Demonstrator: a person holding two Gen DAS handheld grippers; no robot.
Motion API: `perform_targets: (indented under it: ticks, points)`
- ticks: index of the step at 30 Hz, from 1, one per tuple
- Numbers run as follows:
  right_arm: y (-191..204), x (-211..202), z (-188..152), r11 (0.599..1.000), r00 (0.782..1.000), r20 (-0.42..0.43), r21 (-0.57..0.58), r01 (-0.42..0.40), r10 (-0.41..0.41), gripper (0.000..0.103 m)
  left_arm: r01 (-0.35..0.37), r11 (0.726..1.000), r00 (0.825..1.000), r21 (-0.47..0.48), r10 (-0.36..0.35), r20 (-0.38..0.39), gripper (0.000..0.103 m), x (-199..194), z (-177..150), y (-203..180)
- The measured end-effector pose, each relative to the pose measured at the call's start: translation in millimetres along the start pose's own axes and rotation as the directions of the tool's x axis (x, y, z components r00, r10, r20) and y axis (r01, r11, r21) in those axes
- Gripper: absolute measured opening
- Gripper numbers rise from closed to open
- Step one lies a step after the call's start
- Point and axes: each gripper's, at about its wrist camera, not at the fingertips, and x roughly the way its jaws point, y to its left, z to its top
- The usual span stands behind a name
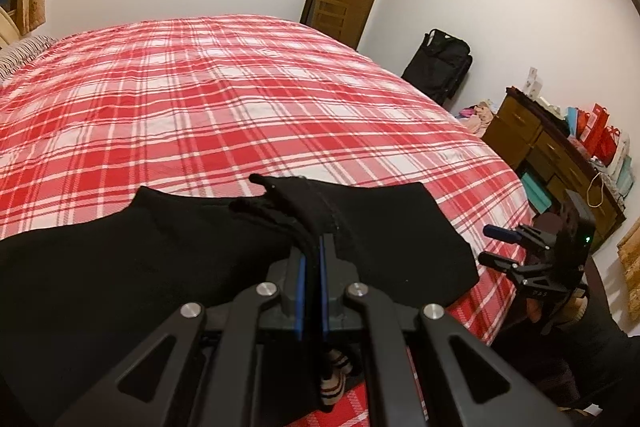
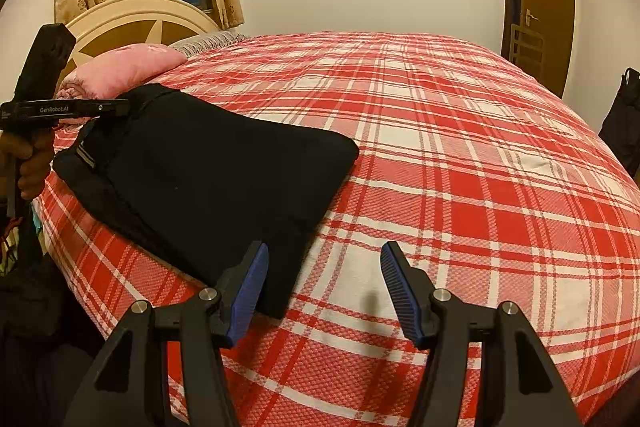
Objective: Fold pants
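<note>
1. Your left gripper (image 1: 313, 259) is clamped on the pants (image 1: 160, 267). The blue pads are drawn together with a bunched fold of black fabric pinched between them; the fold stands up just ahead of the tips.
2. The pants lie folded on the near edge of the bed (image 1: 240, 87), on the red and white plaid cover. From the left wrist view the black cloth spreads to both sides of your left gripper.
3. From the right wrist view the pants (image 2: 208, 179) form a flat dark slab with one rounded corner pointing toward the middle of the bed (image 2: 460, 167). A grey striped tab shows at their left end.
4. Your right gripper (image 2: 324, 291) has its jaws standing apart and nothing between them. Its left finger (image 2: 248, 291) overlaps the near corner of the pants in the picture; contact cannot be confirmed.
5. In the left wrist view your right gripper (image 1: 496, 247) sits off the bed's right edge, well apart from the left gripper.
6. Your left hand (image 2: 28, 163) shows on the left gripper's handle at the left margin of the right wrist view, beside a pink pillow (image 2: 128, 67).
</note>
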Motion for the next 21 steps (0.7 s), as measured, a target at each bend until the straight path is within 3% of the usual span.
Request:
perform_targets:
  ticks: [5,21]
  points:
    - [9,3,-2,1.000,1.000,-0.009,-0.031,0.004,-0.004,0.060,-0.055,0.998,0.998,0.038,0.055,-0.013,0.006,2,-5,2]
    - [32,7,-7,0.994,1.000,-0.022,-0.106,0.004,-0.006,0.060,-0.086,0.996,0.996,0.011,0.086,-0.029,0.006,-5,-19,20]
